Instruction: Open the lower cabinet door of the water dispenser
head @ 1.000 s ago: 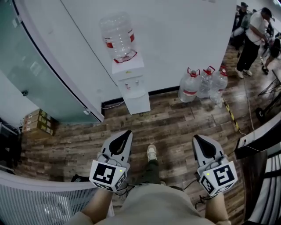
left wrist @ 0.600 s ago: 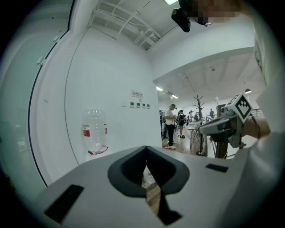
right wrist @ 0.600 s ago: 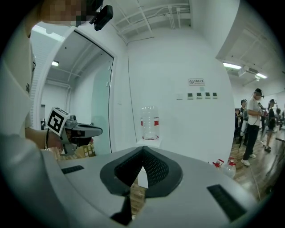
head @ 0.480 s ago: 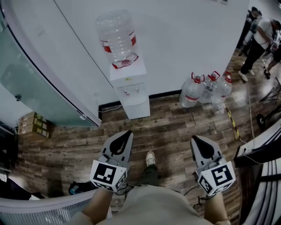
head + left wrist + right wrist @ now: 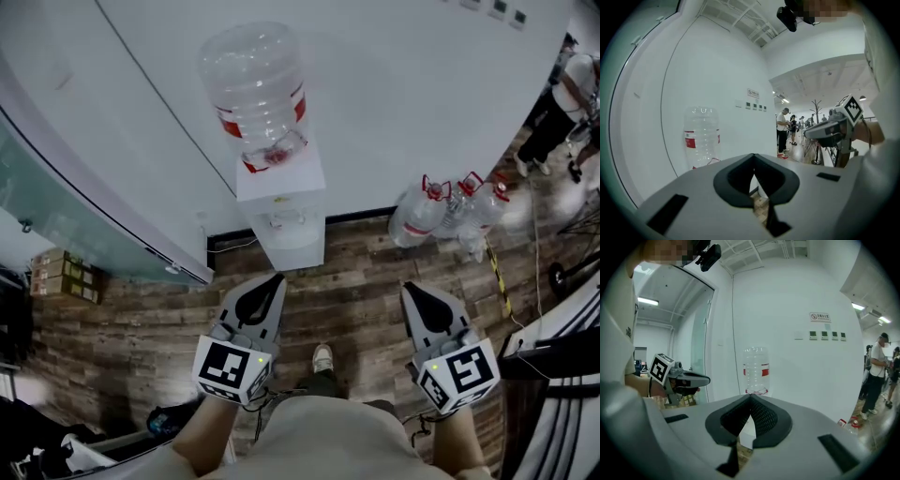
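The white water dispenser (image 5: 281, 211) stands against the white wall and carries a clear upturned bottle (image 5: 255, 89). Its lower cabinet front (image 5: 295, 251) looks closed. My left gripper (image 5: 270, 279) points at the dispenser's base from a short way off, shut and empty. My right gripper (image 5: 407, 287) is level with it, to the right of the dispenser, also shut and empty. The left gripper view has the bottle (image 5: 701, 136) above the shut left gripper (image 5: 753, 158). In the right gripper view the bottle (image 5: 756, 369) stands behind the right gripper (image 5: 750, 397), and the jaws hide the cabinet.
Three full water jugs (image 5: 450, 211) stand on the wooden floor to the right of the dispenser. A glass wall (image 5: 56, 216) with cardboard boxes (image 5: 61, 277) runs at the left. People (image 5: 572, 103) stand at the far right. Yellow-black tape (image 5: 495, 267) lies by the jugs.
Both grippers have travelled forward toward the dispenser, which now looks larger and nearer in the head view. Both pairs of jaws stayed shut.
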### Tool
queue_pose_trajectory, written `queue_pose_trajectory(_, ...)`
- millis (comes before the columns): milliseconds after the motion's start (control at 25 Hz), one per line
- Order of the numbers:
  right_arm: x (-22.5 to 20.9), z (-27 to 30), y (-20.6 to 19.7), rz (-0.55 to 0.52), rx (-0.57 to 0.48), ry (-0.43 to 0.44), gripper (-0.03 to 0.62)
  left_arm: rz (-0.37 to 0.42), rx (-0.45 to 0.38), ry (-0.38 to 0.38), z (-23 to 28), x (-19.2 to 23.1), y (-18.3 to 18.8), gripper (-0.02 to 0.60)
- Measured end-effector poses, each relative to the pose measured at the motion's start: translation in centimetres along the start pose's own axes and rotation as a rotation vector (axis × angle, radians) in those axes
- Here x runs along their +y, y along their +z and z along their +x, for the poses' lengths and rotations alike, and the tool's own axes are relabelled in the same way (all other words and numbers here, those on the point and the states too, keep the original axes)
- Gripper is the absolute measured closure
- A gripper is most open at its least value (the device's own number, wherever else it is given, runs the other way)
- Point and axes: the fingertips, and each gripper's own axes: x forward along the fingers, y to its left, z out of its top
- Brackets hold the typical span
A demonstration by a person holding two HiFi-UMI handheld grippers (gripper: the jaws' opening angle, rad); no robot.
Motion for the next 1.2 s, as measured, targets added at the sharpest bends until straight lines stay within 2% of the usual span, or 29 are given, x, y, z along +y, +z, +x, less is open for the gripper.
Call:
queue_pose_trajectory(200, -1.3, 5.0, 1.8, -0.020, -0.008, 0.020, 0.588, 0.000, 0.001, 0.026, 2.5, 3.9, 0.5, 0.577)
queue_pose_trajectory(480, -1.7, 8.6, 2.1, -0.035, 0.029, 0.072, 0.588, -0.022, 0.006, 0.086, 2.9, 7.2, 0.3, 0.577)
queue_pose_trajectory(760, -3.5, 11.6, 2.3, -0.052, 0.035, 0.127, 0.588, -0.040, 0.038, 0.156, 3.6, 8.4, -0.7, 0.577)
queue_pose_trajectory(960, -5.8, 13.4, 2.2, -0.061, 0.043, 0.197, 0.588, -0.044, 0.054, 0.236, 5.2, 8.6, -0.4, 0.577)
queue_pose_trajectory(1200, -8.8, 15.2, 2.2, -0.089, 0.046, 0.309, 0.588, -0.165, 0.036, 0.315, 7.9, 7.9, -0.1, 0.577)
